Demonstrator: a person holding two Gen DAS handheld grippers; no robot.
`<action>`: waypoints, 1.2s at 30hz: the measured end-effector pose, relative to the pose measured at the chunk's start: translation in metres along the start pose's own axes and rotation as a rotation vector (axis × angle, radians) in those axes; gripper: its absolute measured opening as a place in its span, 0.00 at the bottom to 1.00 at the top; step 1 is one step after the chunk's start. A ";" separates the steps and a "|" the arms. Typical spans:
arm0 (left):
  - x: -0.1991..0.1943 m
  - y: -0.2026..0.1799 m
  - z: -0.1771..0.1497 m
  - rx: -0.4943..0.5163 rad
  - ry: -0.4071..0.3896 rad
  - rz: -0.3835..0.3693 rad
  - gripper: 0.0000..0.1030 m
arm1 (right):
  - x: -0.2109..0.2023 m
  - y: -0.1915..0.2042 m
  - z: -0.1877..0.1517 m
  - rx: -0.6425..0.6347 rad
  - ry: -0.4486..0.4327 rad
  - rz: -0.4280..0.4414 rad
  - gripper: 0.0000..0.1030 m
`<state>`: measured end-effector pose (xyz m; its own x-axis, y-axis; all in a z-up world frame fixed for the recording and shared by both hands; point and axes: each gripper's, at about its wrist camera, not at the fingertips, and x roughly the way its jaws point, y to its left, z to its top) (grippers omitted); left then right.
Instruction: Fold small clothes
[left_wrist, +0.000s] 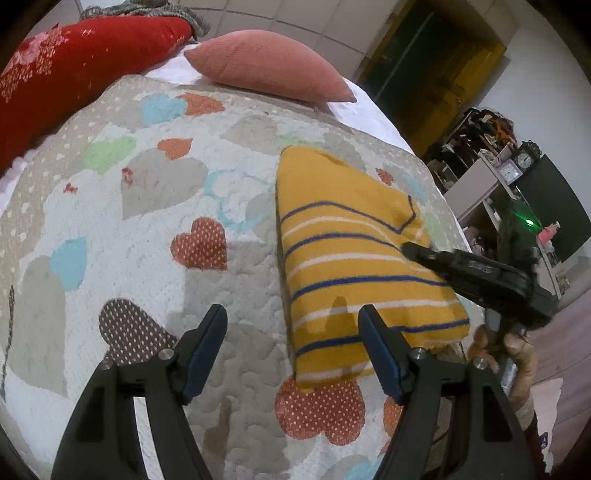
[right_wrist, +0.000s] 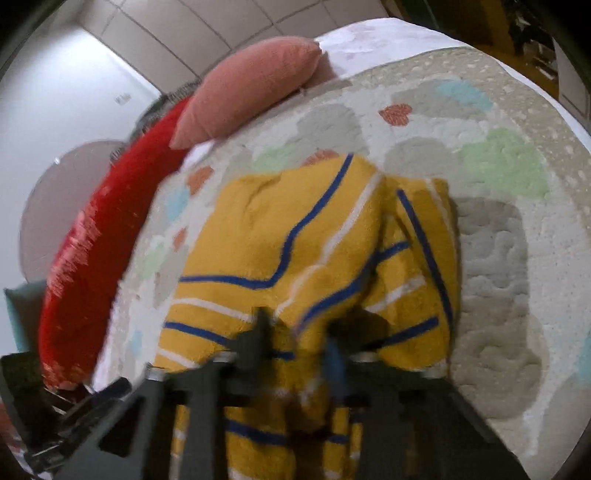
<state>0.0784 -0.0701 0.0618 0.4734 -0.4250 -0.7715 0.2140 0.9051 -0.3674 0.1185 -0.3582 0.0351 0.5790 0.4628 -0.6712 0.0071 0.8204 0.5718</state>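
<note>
A small yellow garment (left_wrist: 351, 251) with blue and white stripes lies folded on the heart-patterned quilt (left_wrist: 147, 221). My left gripper (left_wrist: 291, 317) is open and empty, hovering above the quilt at the garment's near left edge. My right gripper (left_wrist: 410, 248) reaches in from the right and rests on the garment's right side. In the blurred right wrist view the garment (right_wrist: 295, 229) fills the middle, and the right gripper (right_wrist: 299, 332) has its fingers close together on a raised fold of the yellow cloth.
A red pillow (left_wrist: 74, 70) and a pink cushion (left_wrist: 269, 66) lie at the head of the bed. The bed's right edge drops off toward shelves with clocks (left_wrist: 517, 166). The quilt left of the garment is flat.
</note>
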 end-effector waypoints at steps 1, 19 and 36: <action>-0.001 0.000 0.003 0.003 -0.006 0.000 0.70 | -0.009 -0.003 0.000 0.009 -0.023 0.016 0.14; 0.082 0.012 0.047 -0.016 0.101 -0.228 0.89 | -0.048 -0.043 -0.007 0.006 -0.119 -0.117 0.58; 0.094 -0.008 0.068 0.007 0.162 -0.319 0.54 | 0.000 -0.028 0.034 0.079 -0.076 0.122 0.34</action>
<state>0.1792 -0.1162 0.0277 0.2399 -0.6819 -0.6910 0.3352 0.7262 -0.6002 0.1464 -0.3921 0.0350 0.6394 0.5285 -0.5584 -0.0048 0.7290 0.6845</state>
